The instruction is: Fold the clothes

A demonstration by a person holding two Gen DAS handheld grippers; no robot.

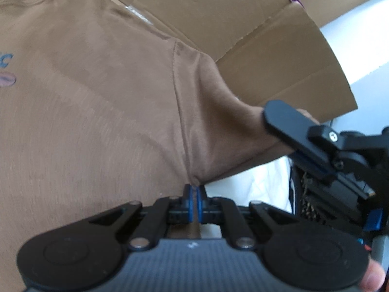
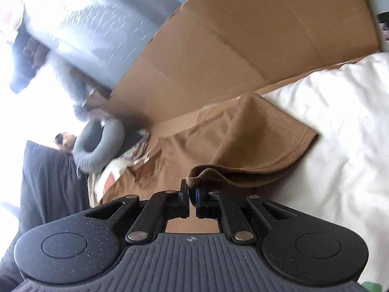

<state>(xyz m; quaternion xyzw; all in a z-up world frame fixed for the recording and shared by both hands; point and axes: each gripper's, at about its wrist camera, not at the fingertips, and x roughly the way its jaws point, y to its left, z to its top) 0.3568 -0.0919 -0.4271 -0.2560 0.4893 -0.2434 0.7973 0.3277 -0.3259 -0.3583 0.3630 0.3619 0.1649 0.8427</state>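
Both your grippers are clamped on the brown T-shirt (image 1: 97, 112): left gripper (image 1: 194, 194) at the armpit, right gripper (image 2: 192, 194) on the sleeve hem. It lies over flattened cardboard (image 1: 243, 24). You seem mid sleeve-fold; carry both grips inward together.

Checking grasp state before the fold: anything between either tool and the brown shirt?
Nothing visible. The left tool is pinched shut on the brown shirt at the underarm seam; the right tool is shut on a rolled hem edge. Fabric sits directly between the fingers of both.
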